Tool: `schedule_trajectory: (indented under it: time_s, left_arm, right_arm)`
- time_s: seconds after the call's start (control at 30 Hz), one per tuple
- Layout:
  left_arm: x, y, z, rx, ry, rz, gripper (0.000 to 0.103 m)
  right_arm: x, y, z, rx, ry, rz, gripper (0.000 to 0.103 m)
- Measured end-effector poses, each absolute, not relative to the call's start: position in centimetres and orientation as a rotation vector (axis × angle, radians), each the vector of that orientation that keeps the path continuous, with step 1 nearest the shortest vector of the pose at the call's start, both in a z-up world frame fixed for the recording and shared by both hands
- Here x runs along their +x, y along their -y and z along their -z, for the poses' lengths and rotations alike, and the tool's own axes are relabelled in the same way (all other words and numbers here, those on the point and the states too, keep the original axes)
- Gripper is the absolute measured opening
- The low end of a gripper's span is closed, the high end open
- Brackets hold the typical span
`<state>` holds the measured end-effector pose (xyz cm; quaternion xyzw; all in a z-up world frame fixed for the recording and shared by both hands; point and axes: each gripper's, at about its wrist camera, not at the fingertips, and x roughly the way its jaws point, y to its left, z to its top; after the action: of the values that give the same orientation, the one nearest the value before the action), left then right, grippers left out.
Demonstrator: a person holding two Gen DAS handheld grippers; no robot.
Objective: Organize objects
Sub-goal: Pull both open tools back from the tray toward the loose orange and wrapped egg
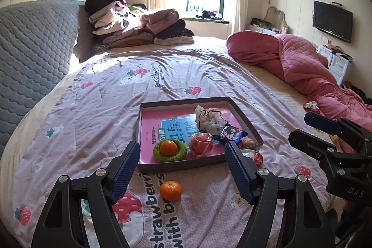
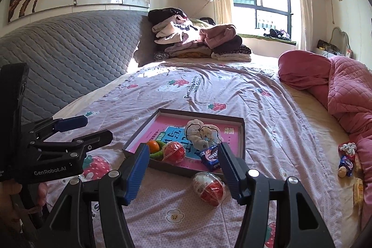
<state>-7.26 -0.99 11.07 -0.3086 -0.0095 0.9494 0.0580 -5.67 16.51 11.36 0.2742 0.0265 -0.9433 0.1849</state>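
Observation:
A shallow brown tray lies on the strawberry-print bedspread, with a pink book as its floor. In it are an orange in a green ring, a red wrapped egg, a blue snack packet and a pale scrunchie. A loose orange sits on the bed just before the tray, below my open left gripper. A red-and-white wrapped egg lies in front of the tray, below my open right gripper. Neither gripper holds anything.
Small items lie at the bed's right edge: a blue packet, a knotted toy and a yellow packet. A pink quilt is heaped on the right, folded clothes at the back, a grey headboard on the left.

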Motion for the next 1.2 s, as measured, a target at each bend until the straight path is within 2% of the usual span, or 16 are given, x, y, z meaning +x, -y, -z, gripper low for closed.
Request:
schedule_trajectory:
  time_s: [0.63,1.2]
  left_arm:
    - [-4.8,1.9,-9.7,-0.964,0.048,-2.891,0.076]
    - [-5.0,1.4,-7.4,-1.015,0.031,-2.873,0.076]
  right_arm:
    - [-3.0,-15.7,-11.3,0.743,-0.165,2.690,0.060]
    - [-4.1,-16.3,-8.8,0.817,-0.147,2.684,0.061]
